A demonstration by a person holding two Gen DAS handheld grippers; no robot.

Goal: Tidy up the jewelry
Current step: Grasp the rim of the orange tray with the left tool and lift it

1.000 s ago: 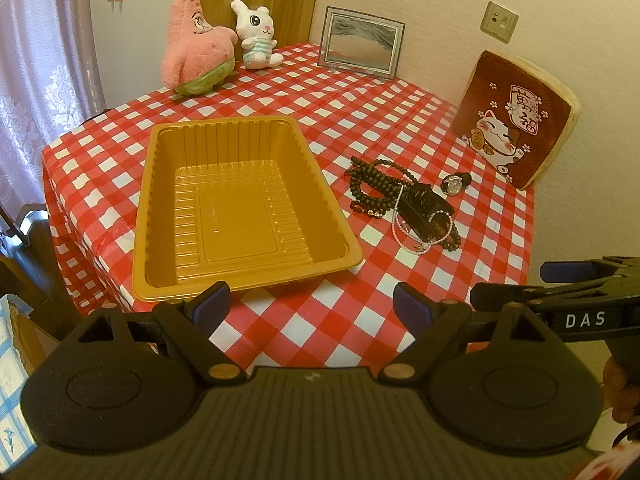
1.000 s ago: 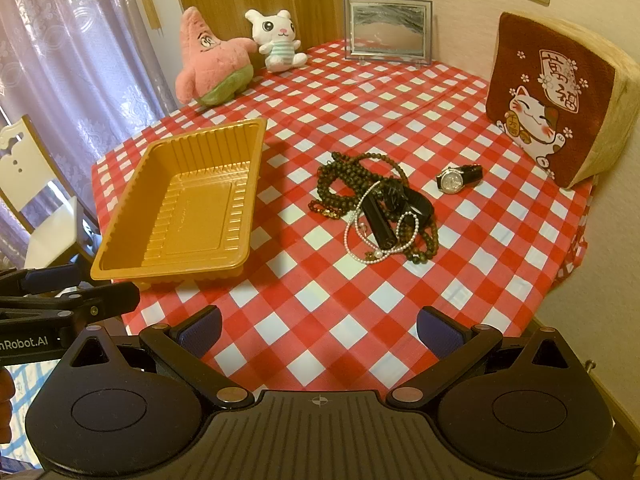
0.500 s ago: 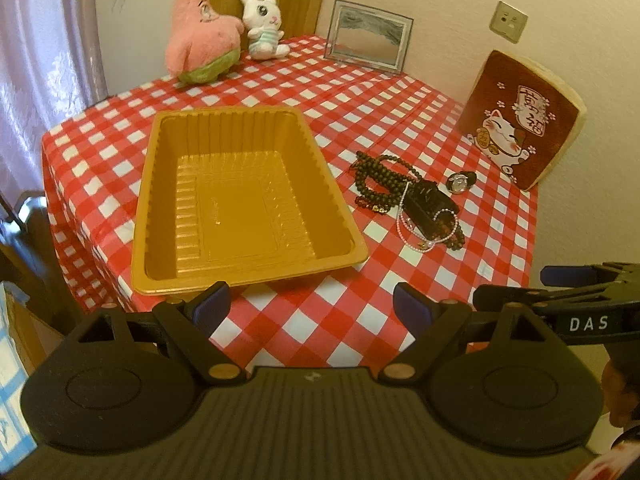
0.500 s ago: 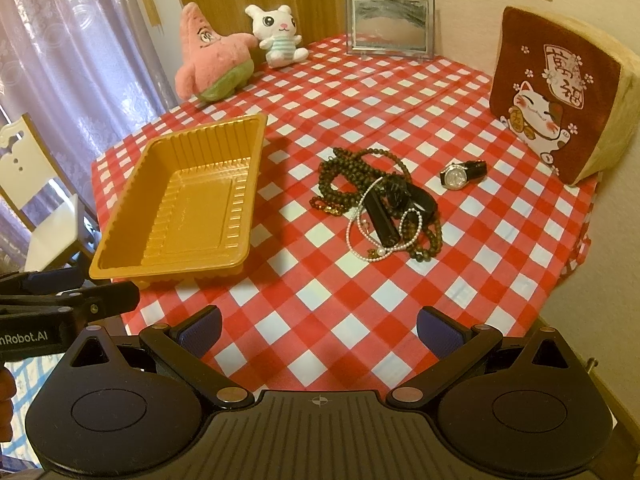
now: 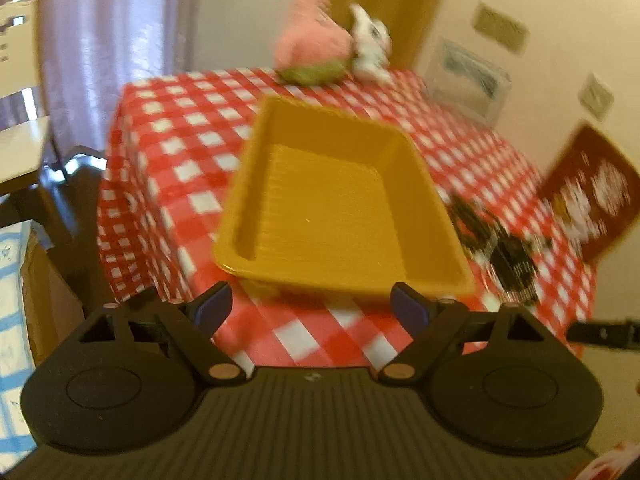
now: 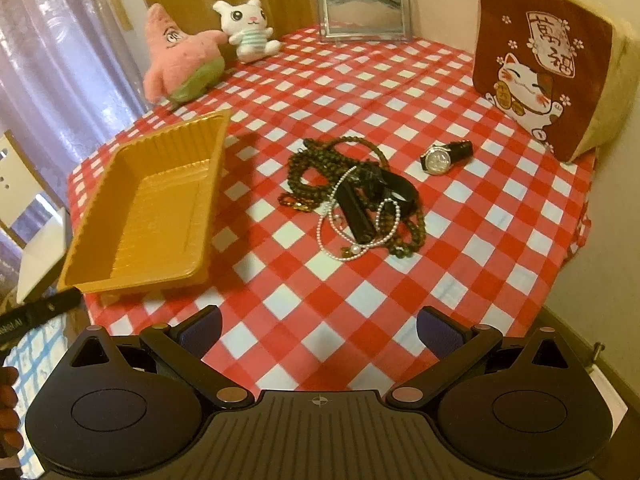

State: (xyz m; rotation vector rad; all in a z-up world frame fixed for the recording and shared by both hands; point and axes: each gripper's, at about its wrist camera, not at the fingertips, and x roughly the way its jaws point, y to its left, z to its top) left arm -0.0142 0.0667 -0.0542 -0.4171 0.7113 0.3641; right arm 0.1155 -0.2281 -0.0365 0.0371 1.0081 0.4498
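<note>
Since nothing sits in yellow tray [image 6: 156,208] yet, I keep both sets of fingers spread wide, holding nothing. Bead-and-pearl pile [image 6: 356,196] lies on tabletop [image 6: 304,292] beside tray; watch [image 6: 444,157] lies apart, near cushion.

Checked table [image 6: 360,288]: tray [image 6: 156,216], jewelry [image 6: 356,196], toys [image 6: 180,64]
</note>
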